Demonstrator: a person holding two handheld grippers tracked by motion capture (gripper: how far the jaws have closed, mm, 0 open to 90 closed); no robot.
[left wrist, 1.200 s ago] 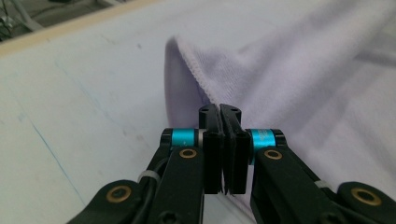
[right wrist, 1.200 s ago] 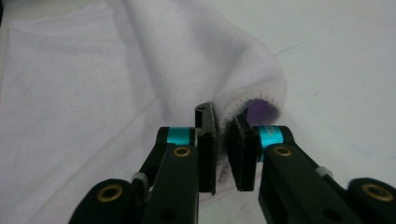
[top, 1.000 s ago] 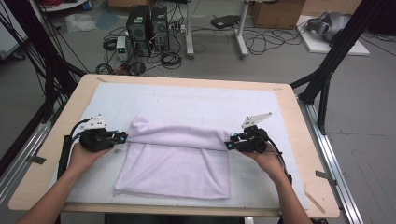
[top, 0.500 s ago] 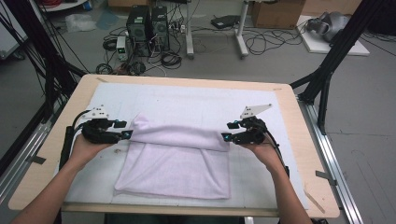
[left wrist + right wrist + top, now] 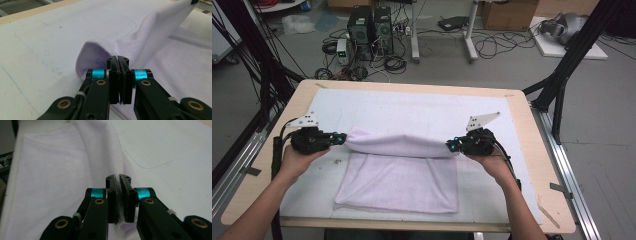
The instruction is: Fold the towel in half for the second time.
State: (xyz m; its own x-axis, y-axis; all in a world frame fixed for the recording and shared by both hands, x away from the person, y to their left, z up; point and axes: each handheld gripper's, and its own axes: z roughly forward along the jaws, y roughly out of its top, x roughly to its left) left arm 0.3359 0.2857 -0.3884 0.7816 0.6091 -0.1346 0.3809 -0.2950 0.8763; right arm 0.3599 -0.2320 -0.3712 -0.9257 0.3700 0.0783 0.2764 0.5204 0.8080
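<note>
On the white mat (image 5: 412, 107), the left gripper (image 5: 340, 137) has just closed its jaws on the towel (image 5: 399, 180) end, and the right gripper (image 5: 451, 145) likewise; the fold now hangs raised between them, ready to carry over.

Computer towers (image 5: 371, 26) and cables (image 5: 492, 47) lie beyond the table (image 5: 522, 125).

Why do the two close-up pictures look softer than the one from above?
In the left gripper view the towel blurs toward the far corner, while the left hand-held gripper stays fairly sharp. In the right gripper view the towel's pile looks hazy. The high view is evenly lit, with soft shadows under the lifted fold.
</note>
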